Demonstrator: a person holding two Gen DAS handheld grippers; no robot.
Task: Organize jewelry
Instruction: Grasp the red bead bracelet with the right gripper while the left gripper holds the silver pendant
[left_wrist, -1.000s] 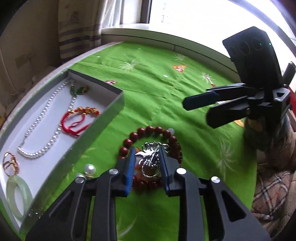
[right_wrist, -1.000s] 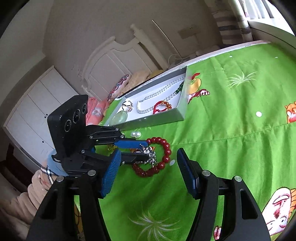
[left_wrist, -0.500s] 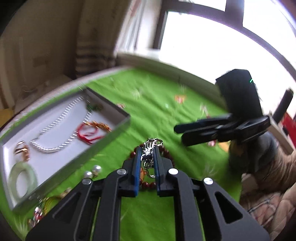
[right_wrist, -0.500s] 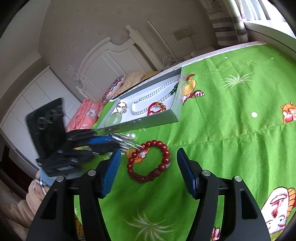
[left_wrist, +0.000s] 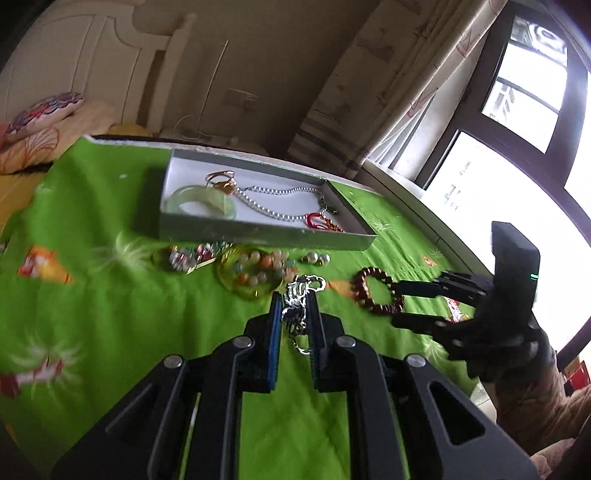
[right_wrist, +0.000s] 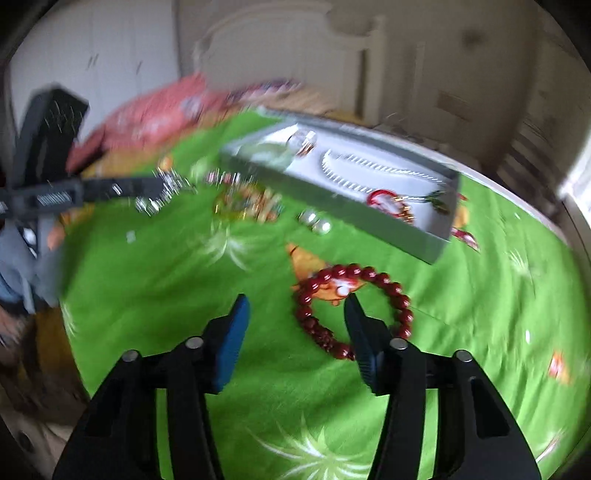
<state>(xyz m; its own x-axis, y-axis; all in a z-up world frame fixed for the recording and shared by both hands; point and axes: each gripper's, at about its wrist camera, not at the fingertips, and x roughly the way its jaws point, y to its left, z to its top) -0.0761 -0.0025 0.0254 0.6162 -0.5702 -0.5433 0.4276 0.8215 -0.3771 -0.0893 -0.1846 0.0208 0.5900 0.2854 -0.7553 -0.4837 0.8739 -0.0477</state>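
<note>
The left hand-held gripper (left_wrist: 293, 314), clamping the silver chain (left_wrist: 299, 295), should carry it level into the tray (left_wrist: 258, 232) ahead, while the right hand-held gripper's (right_wrist: 295, 325) closing jaws straddle the red bead bracelet (right_wrist: 351, 306).

bedspread (left_wrist: 110, 314): bright green, printed with pale grass tufts and orange-red cartoon figures
box (left_wrist: 258, 232): grey walls, white inside
bangle (left_wrist: 201, 201), in the box: pale translucent green
necklace (left_wrist: 280, 203), in the box: white pearl beads
cord bracelet (left_wrist: 319, 221), in the box: red with gold beads
bead bracelet (right_wrist: 351, 310), in front of the box: dark red
chain (left_wrist: 301, 295): silver
left tool (left_wrist: 293, 306): black, blue pads
right tool (right_wrist: 295, 314): black, blue pads
curtain (left_wrist: 351, 92): cream with dark stripes low down
</note>
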